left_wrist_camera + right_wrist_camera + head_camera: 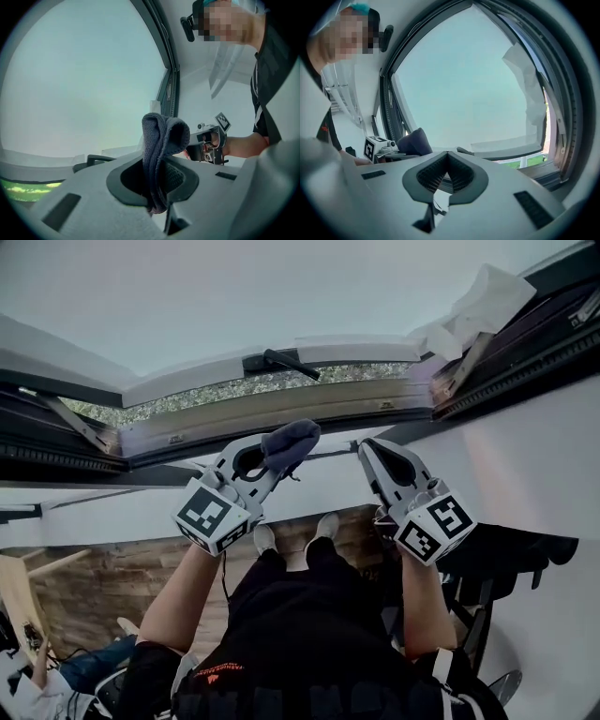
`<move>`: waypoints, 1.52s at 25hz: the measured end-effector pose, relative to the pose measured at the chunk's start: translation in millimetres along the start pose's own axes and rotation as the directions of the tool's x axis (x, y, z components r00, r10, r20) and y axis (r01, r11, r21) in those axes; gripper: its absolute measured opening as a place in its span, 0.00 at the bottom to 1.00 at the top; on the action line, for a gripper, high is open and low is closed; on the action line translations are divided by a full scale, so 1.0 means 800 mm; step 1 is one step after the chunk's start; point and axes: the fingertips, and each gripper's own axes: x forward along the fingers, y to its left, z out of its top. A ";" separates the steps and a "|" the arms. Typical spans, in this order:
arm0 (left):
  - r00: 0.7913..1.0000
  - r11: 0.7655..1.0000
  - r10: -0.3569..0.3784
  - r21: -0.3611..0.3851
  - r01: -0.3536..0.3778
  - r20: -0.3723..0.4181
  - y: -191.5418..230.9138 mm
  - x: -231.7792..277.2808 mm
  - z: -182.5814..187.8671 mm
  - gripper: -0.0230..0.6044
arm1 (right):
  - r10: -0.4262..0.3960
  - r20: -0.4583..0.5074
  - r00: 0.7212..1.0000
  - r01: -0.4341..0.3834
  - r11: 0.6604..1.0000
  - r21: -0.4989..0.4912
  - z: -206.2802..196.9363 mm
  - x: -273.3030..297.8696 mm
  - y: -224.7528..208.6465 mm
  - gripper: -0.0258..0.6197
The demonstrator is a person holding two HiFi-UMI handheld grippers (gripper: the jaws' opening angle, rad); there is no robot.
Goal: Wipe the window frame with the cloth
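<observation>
1. The window sash (pixel 216 371) is standing tilted open. Pale sky is filling its pane, and greenery is showing through the gap under its lower edge.
2. The window frame (pixel 281 413) is running across below that gap, with dark seals flanking it left and right. There is free room in front of it for both tools.
3. The left gripper (pixel 277 460) is reaching up towards the frame's lower edge, its jaws pinching down on the cloth.
4. The right gripper (pixel 447 161) is hanging just beside it, the two not touching. Its jaws are pressed tip to tip with nothing between them.
5. A white crumpled sheet (pixel 478 301) is bunching in the upper right corner, well apart from both grippers.
6. The cloth (pixel 159 140), dark and folded, is bulging past the jaw tips near the frame edge. I cannot tell whether it is touching.
7. The black handle (pixel 281 360) is sitting on the sash rail above the cloth, well apart from it.
</observation>
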 end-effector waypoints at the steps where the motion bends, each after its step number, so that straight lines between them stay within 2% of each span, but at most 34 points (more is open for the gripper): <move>1: 1.000 1.000 0.010 -0.002 -0.010 0.001 0.006 -0.008 0.000 0.13 | 0.008 -0.003 1.000 -0.008 1.000 -0.007 0.002 0.007 0.007 0.04; 11: 0.994 0.994 0.110 -0.018 -0.110 0.010 0.049 -0.083 -0.003 0.13 | 0.105 -0.029 0.994 -0.107 0.991 -0.076 0.013 0.065 0.068 0.04; 22: 0.968 0.969 0.247 -0.023 -0.246 0.044 0.047 -0.102 0.009 0.13 | 0.252 -0.067 0.965 -0.259 0.955 -0.144 0.027 0.065 0.083 0.04; 31: 0.963 0.965 0.264 -0.009 -0.264 0.048 0.011 -0.068 0.014 0.13 | 0.327 -0.098 0.940 -0.338 0.929 -0.152 0.016 0.035 0.074 0.04; 38: 0.967 0.967 0.253 0.020 -0.253 0.031 -0.008 -0.054 0.013 0.13 | 0.342 -0.091 0.935 -0.352 0.928 -0.121 0.005 0.021 0.070 0.04</move>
